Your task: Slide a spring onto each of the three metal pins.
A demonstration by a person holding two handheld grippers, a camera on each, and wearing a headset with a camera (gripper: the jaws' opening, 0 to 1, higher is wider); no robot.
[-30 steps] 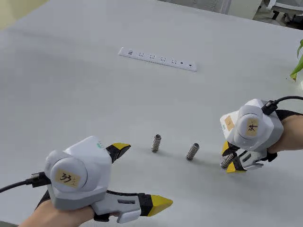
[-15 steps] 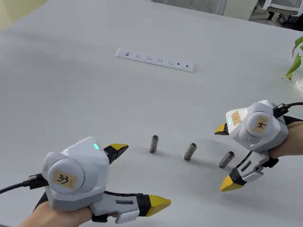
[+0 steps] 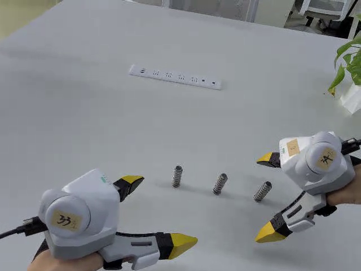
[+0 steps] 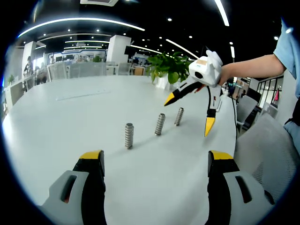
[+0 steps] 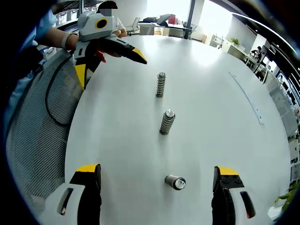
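The left gripper (image 3: 161, 210) and right gripper (image 3: 262, 197), jaws open and empty, flank three upright springs (image 3: 220, 183) in a row on the table (image 3: 113, 124), and the right gripper view looks down on the nearest pin top (image 5: 175, 182).

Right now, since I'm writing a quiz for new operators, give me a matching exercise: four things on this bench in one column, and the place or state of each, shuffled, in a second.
Column one
1. white plastic power strip
2. green leafy potted plant
3. three coiled metal springs
4. white right tool with yellow tips

Column two
a. open, at the right end of the spring row
b. standing in a row between the two tools
c. lying flat, beyond the springs
d. at the right edge of the head view

Pairs: 1-c, 2-d, 3-b, 4-a
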